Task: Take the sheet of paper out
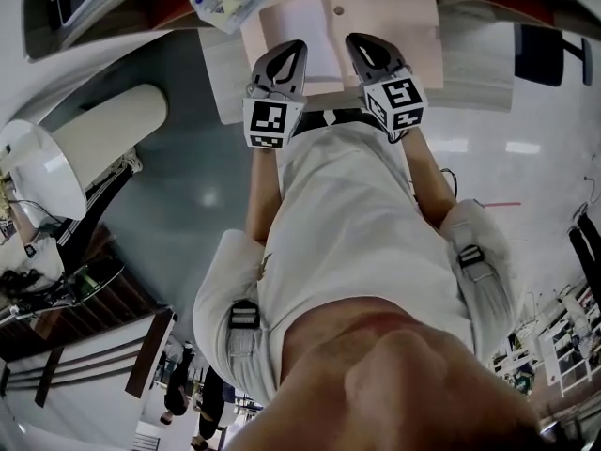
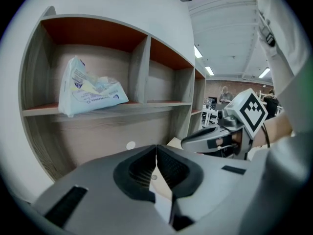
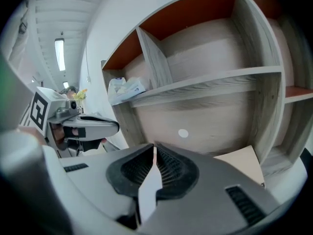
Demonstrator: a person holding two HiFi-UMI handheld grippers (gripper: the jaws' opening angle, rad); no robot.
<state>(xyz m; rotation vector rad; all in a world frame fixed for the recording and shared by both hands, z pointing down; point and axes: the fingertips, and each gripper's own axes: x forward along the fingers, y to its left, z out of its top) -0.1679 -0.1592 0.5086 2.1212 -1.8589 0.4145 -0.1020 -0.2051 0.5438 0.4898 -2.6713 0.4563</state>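
Note:
A white sheet of paper point(image 1: 305, 26) lies on a beige board point(image 1: 399, 17) in the lower bay of a wooden shelf unit point(image 2: 146, 105). In the head view my left gripper point(image 1: 295, 47) hovers over the sheet's near edge, and my right gripper point(image 1: 357, 39) is beside it over the board. Both point into the shelf. In the left gripper view the jaws point(image 2: 156, 148) meet at their tips, and I see nothing clamped between them. The right gripper view shows its jaws point(image 3: 155, 147) pressed together the same way, with the board point(image 3: 239, 163) ahead to the right.
A plastic pack of tissues point(image 2: 88, 89) lies on the upper shelf at the left, and shows too as a small pack point(image 3: 124, 89) in the right gripper view. Upright dividers point(image 3: 156, 67) split the shelf into bays. A white round dot point(image 3: 183, 133) marks the back panel.

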